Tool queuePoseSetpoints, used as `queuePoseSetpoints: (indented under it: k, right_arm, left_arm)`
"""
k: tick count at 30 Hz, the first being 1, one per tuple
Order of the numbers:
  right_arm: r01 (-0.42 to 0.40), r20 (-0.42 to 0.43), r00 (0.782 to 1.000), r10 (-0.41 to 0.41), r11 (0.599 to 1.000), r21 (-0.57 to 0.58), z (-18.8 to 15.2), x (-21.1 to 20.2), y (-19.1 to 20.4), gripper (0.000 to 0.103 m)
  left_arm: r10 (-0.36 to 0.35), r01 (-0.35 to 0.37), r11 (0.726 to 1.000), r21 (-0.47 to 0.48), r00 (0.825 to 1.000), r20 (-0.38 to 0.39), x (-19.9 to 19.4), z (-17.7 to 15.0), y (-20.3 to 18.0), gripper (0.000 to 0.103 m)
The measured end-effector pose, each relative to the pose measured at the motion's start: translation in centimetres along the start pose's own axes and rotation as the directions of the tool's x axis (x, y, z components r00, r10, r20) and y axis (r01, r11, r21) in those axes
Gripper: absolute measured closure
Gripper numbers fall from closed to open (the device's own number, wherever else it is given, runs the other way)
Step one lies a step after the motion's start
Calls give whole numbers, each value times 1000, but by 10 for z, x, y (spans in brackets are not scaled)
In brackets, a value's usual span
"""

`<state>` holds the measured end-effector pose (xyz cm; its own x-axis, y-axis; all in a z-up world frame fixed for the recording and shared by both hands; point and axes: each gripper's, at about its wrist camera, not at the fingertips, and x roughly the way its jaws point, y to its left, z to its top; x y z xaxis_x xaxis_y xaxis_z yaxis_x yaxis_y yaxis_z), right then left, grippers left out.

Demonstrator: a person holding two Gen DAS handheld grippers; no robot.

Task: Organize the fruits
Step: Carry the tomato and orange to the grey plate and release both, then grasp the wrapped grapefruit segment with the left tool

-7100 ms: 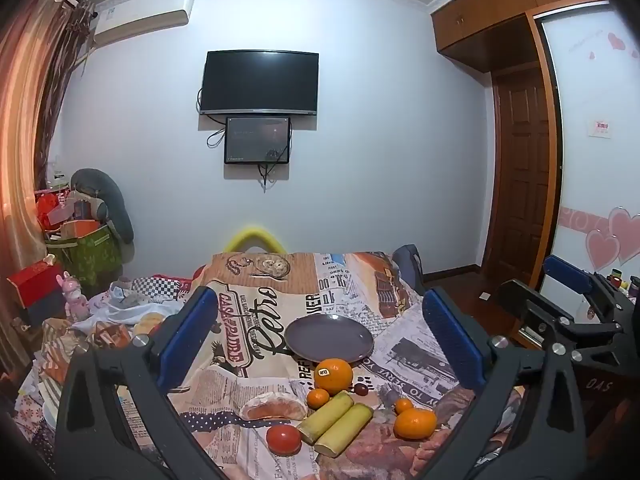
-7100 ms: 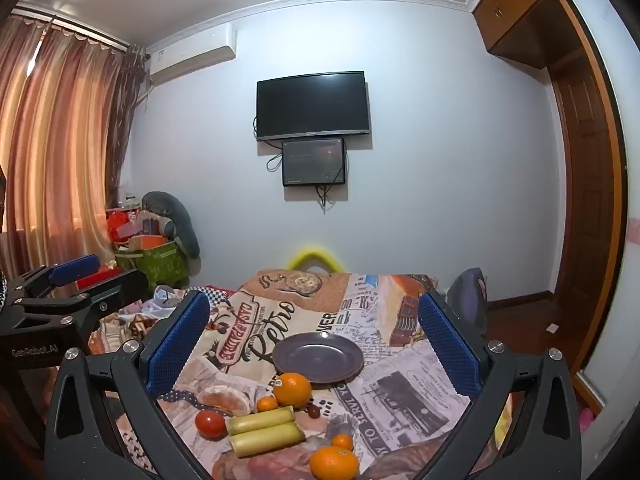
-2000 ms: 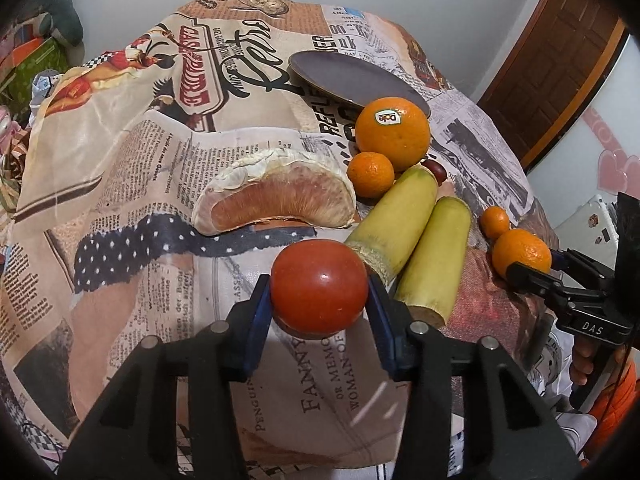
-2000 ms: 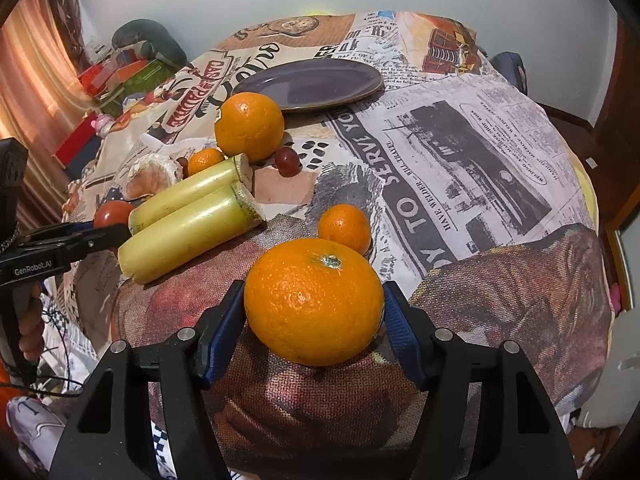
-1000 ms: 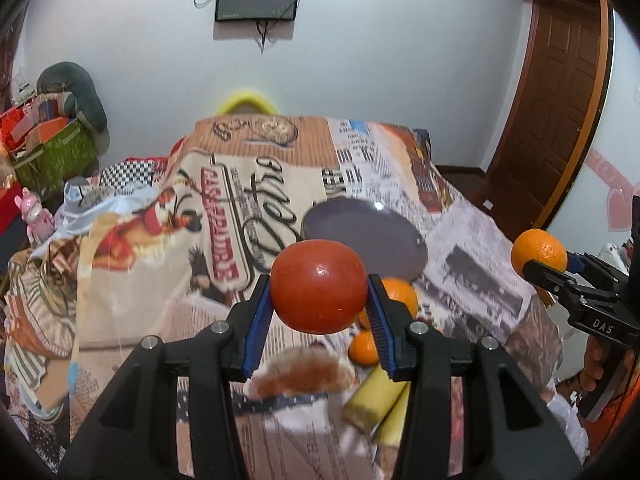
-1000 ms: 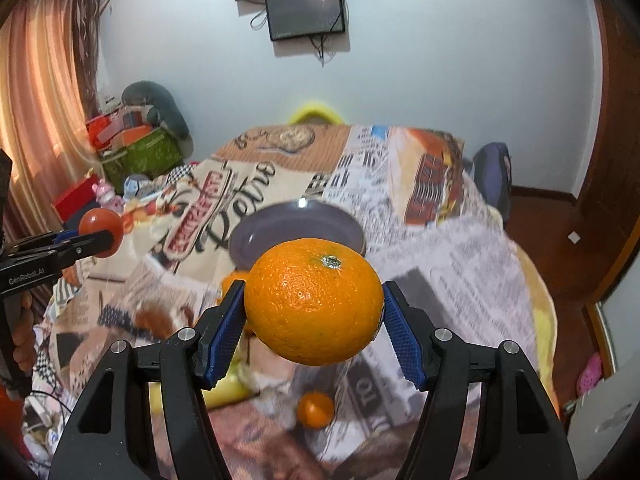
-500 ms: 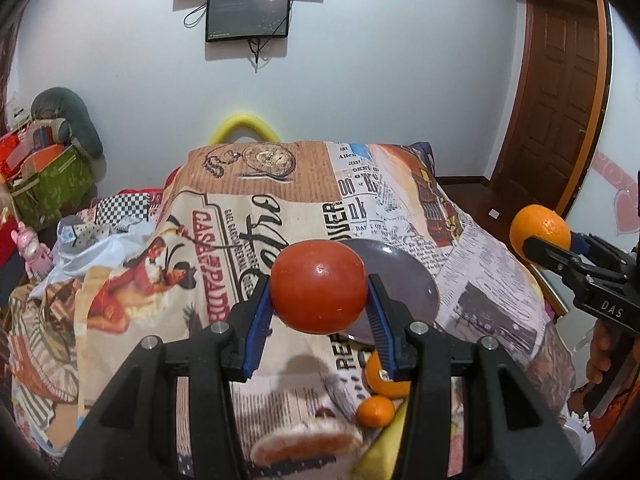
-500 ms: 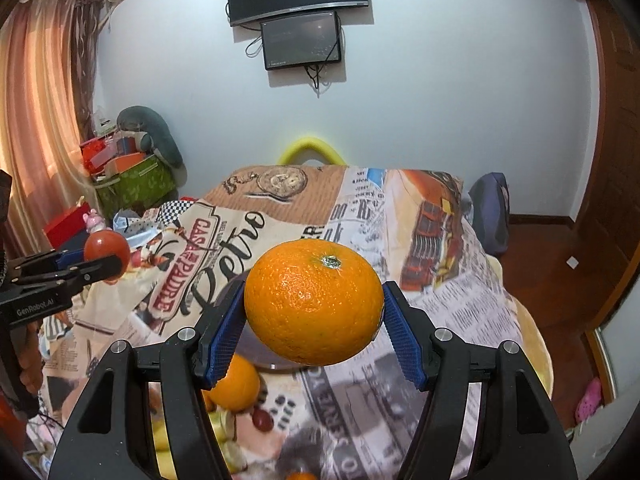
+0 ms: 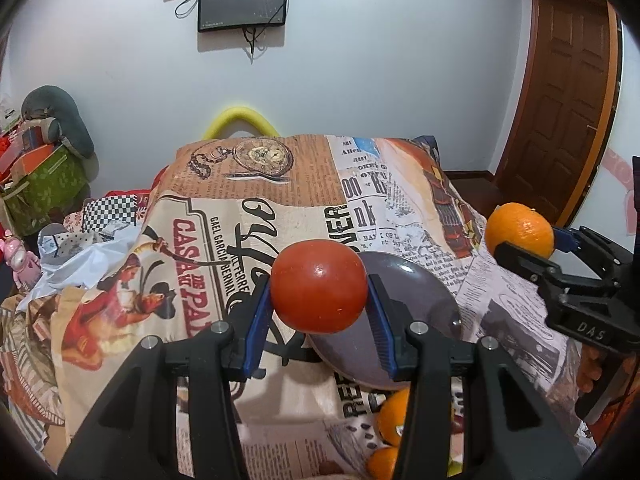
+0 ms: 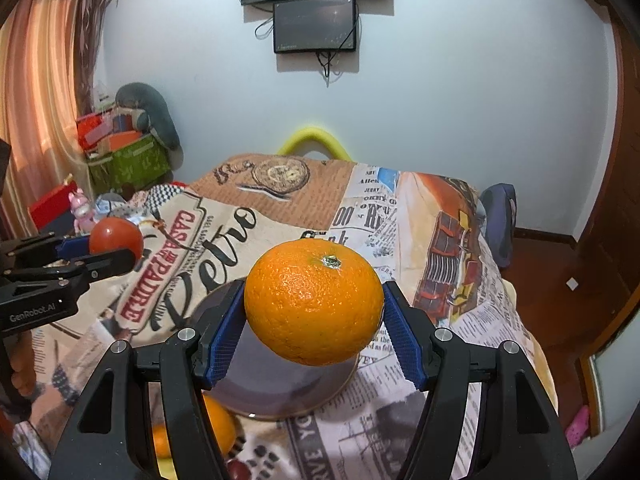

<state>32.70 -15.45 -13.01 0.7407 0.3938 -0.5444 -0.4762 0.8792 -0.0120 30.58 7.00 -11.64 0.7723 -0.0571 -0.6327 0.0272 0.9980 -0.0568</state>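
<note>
With the left gripper (image 9: 319, 286) clenched on the tomato (image 9: 319, 286) and the right gripper (image 10: 314, 308) clenched on the orange (image 10: 314, 308), both above the near plate (image 10: 256, 380), either round fruit may roll off its shallow rim if released high.

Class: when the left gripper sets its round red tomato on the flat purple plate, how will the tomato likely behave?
The round red tomato will probably roll, since the flat purple plate looks shallow. Its glossy skin suggests it may slip between the blue pads of the left gripper. Probably soft, so squeeze gently.
</note>
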Motion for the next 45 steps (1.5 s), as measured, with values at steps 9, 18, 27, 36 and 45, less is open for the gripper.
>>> queuePoseSetpoints:
  k: [9,18,27,36,45]
  right_arm:
    - [19,-99,995,-23,999,-43,-5,52,-4,40]
    - [13,-186,982,-24,998,-60,-14,95,-10,40]
    - [1,-243,970,-18,998,-69,-19,122,-12,40]
    - [-19,-275,961,-6,996,-88,-25,137,-7,39]
    - [-26,-288,958,-3,995,-98,-25,136,-6,38]
  left_arm:
    - [-3,1,999,-32,998,-62,51,6,8,57]
    - [-33,27,999,-35,985,-171,98,2,6,57]
    - [-42,36,999,-31,967,-250,131,-4,1,57]
    - [-33,29,999,-19,959,-281,144,-6,-2,57]
    - [-32,26,999,-27,966,-257,140,-4,-3,43]
